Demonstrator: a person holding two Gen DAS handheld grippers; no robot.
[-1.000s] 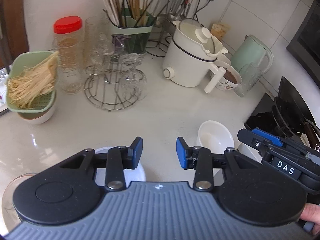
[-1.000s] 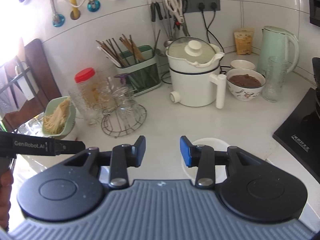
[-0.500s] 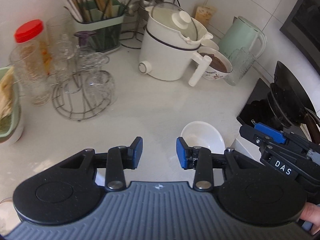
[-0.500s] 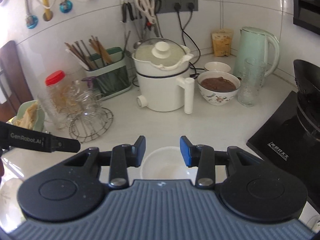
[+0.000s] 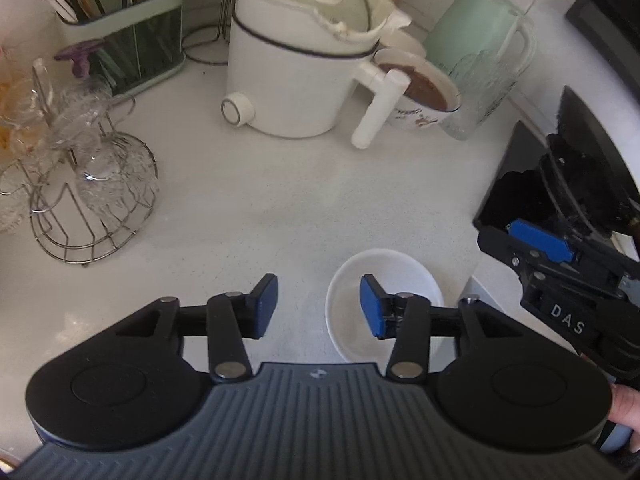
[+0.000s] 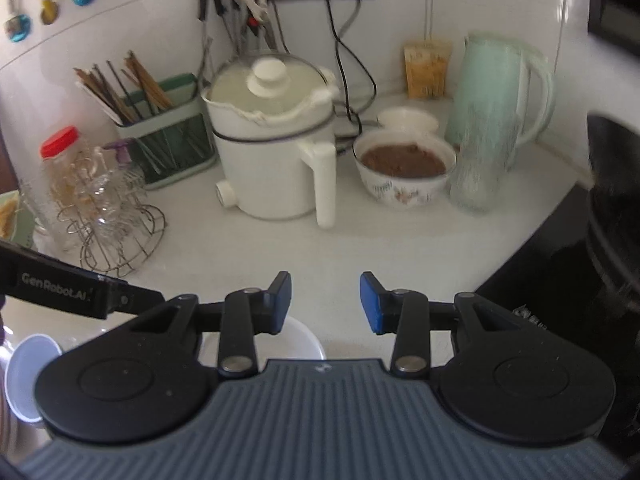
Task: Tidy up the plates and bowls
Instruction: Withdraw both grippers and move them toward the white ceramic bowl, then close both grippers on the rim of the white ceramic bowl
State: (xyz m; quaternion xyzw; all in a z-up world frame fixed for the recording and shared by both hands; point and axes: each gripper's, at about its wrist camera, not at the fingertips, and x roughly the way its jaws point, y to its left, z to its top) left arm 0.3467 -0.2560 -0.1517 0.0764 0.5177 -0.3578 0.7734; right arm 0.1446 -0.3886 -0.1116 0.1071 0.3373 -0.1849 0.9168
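A white kitchen surface [image 5: 248, 200] is seen from two hand-held tongs. The left tongs [image 5: 319, 305] are held above the surface with jaws apart and nothing gripped; the jaws have just been opening. One blue pad [image 5: 370, 306] lies over the near rim of an empty white bowl [image 5: 386, 276], though contact with it cannot be told. The bowl is set upright on the surface near the front edge, just beside a black cooktop [image 5: 516, 184].

The right tongs [image 6: 325, 302] are likewise held released, nothing between the blue pads. The same bowl [image 6: 298, 342] is partly hidden beneath the left finger in the right wrist view. From the left view, the right tongs [image 5: 536, 240] are seen at the frame's right side, over the cooktop's edge, with fingertips of a hand [image 5: 624, 408] showing below.

Further back, a white cooker [image 6: 272, 152] with a lid and a long handle is placed at the centre. To its right are found a patterned bowl [image 6: 404, 176] filled with something brown, a smaller dish [image 6: 408, 120] behind it, a ribbed glass [image 6: 476, 172] and a pale green kettle [image 6: 496, 92]. To its left, a green caddy [image 6: 168, 136] of chopsticks, a wire rack [image 6: 120, 232] of upturned glasses and a red-capped jar [image 6: 60, 160] are seen. A rounded white object [image 6: 24, 376] is visible at the far left edge of the right view.
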